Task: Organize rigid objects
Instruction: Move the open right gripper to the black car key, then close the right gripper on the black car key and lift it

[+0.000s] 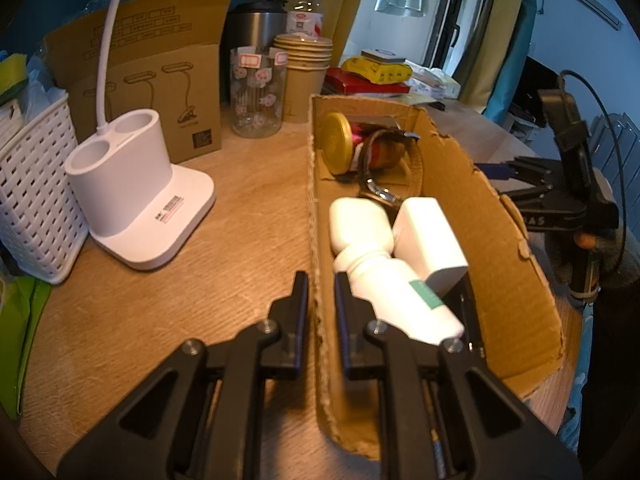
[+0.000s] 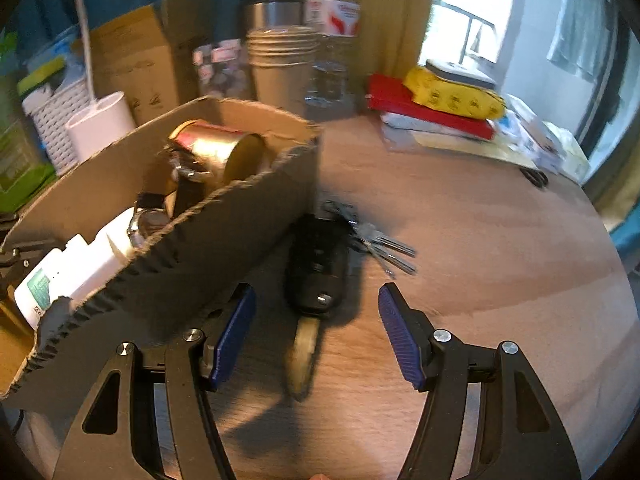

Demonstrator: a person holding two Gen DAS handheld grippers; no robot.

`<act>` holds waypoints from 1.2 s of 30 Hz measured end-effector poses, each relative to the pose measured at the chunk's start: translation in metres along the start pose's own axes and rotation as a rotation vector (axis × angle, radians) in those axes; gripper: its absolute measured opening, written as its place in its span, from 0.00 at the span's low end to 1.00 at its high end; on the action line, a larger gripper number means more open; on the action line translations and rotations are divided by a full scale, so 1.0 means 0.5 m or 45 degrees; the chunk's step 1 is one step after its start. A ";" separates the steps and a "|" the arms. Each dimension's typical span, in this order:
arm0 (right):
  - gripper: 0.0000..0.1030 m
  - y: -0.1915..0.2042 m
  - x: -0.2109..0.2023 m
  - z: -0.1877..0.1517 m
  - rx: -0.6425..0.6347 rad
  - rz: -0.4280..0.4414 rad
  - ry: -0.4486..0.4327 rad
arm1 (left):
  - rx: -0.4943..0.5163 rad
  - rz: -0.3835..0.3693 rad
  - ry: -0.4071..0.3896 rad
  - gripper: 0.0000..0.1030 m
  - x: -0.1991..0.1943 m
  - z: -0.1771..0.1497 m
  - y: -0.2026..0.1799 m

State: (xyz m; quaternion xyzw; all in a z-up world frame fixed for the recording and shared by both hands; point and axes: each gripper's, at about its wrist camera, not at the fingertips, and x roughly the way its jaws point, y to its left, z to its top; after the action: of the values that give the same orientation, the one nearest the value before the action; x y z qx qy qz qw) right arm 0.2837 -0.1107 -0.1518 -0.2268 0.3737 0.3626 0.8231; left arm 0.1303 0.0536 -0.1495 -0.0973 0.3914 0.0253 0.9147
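Our right gripper (image 2: 316, 328) stands wide with nothing between its pads, hanging over the black car key (image 2: 318, 268) that lies on the wooden table (image 2: 480, 280), just beside the outer wall of the cardboard box (image 2: 224, 240). Our left gripper (image 1: 322, 316) is pinched narrow onto the box's near wall, one finger inside and one outside, which steadies it. To do this pick well, we judge we should come down square over the fob's black body, not the loose keys (image 2: 380, 246) fanned out behind it, and keep our left-hand pad off the cardboard so it does not snag. The tan tag (image 2: 302, 354) trailing toward us may swing once lifted. The box already holds a white bottle (image 1: 396, 296), a white charger (image 1: 430, 236), a watch (image 1: 384, 184) and a gold-lidded jar (image 1: 338, 144), so the free space looks tight.
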 end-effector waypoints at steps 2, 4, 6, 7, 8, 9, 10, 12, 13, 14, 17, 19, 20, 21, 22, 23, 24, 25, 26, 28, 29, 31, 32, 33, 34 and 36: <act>0.65 0.008 0.017 0.005 -0.010 -0.005 0.020 | -0.001 -0.001 0.001 0.14 0.001 0.001 0.001; 0.65 0.011 0.033 0.009 0.004 -0.034 0.046 | 0.000 -0.001 0.000 0.14 0.000 0.001 0.001; 0.65 0.007 0.035 0.012 0.047 -0.060 0.049 | -0.001 0.000 0.000 0.14 0.000 0.000 0.000; 0.65 0.003 0.036 0.013 0.071 -0.090 0.053 | -0.002 -0.002 0.000 0.14 0.000 0.000 0.000; 0.65 -0.004 0.036 0.014 0.099 -0.125 0.052 | -0.001 -0.003 0.000 0.14 0.000 -0.001 -0.001; 0.63 -0.011 0.036 0.014 0.118 -0.136 0.053 | 0.000 -0.002 -0.001 0.14 0.000 0.000 -0.001; 0.59 -0.021 0.035 0.012 0.151 -0.130 0.052 | -0.001 -0.004 0.000 0.14 0.000 0.000 0.000; 0.45 -0.038 0.034 0.008 0.206 -0.117 0.044 | -0.002 -0.004 0.000 0.14 0.001 0.000 -0.001; 0.38 -0.040 0.032 0.008 0.211 -0.127 0.041 | -0.001 -0.004 0.000 0.14 0.001 0.000 0.000; 0.37 -0.049 0.031 0.006 0.225 -0.153 0.039 | -0.001 -0.004 0.000 0.14 0.001 0.000 -0.001; 0.36 -0.062 0.028 0.000 0.256 -0.153 0.037 | -0.001 -0.004 0.000 0.14 0.001 0.000 -0.001; 0.36 -0.064 0.025 -0.004 0.261 -0.167 0.035 | -0.002 -0.004 0.000 0.14 0.001 0.000 -0.001; 0.36 -0.067 0.023 -0.007 0.269 -0.173 0.034 | -0.001 -0.004 0.000 0.14 0.001 0.000 -0.001; 0.36 -0.069 0.022 -0.008 0.274 -0.182 0.034 | 0.000 -0.003 -0.001 0.14 0.001 0.000 -0.001; 0.36 -0.071 0.021 -0.011 0.279 -0.193 0.034 | -0.001 -0.003 0.000 0.14 0.001 0.000 -0.001; 0.36 -0.074 0.019 -0.014 0.286 -0.204 0.034 | -0.002 -0.004 0.000 0.14 0.001 0.000 -0.001; 0.36 -0.076 0.017 -0.016 0.292 -0.213 0.035 | -0.002 -0.004 0.000 0.14 0.002 0.000 0.000; 0.36 -0.077 0.015 -0.020 0.295 -0.222 0.035 | -0.001 -0.003 0.000 0.14 0.001 0.000 -0.001; 0.36 -0.076 0.013 -0.021 0.297 -0.221 0.035 | -0.001 -0.003 0.000 0.14 0.001 0.000 -0.001; 0.37 -0.074 0.011 -0.023 0.302 -0.213 0.039 | -0.001 -0.003 0.000 0.14 0.001 0.000 -0.001; 0.37 -0.073 0.012 -0.022 0.305 -0.212 0.041 | -0.001 -0.003 0.000 0.14 0.001 0.000 -0.001; 0.40 -0.074 0.014 -0.019 0.311 -0.206 0.040 | -0.001 -0.003 0.000 0.14 0.002 0.000 0.000; 0.44 -0.075 0.017 -0.016 0.318 -0.201 0.040 | -0.001 -0.003 0.000 0.14 0.001 0.000 -0.001; 0.55 -0.076 0.020 -0.013 0.324 -0.198 0.036 | -0.001 -0.003 -0.001 0.14 0.001 0.000 -0.001; 0.61 -0.077 0.023 -0.009 0.330 -0.194 0.031 | 0.000 -0.002 -0.001 0.14 0.001 0.000 -0.001; 0.61 -0.078 0.028 -0.003 0.336 -0.189 0.027 | -0.001 -0.003 -0.001 0.14 0.001 0.000 -0.001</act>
State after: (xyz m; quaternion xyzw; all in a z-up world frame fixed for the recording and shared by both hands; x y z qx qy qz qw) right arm 0.3194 -0.1305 -0.1598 -0.1474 0.4090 0.2460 0.8663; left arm 0.1307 0.0529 -0.1500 -0.0981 0.3909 0.0244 0.9148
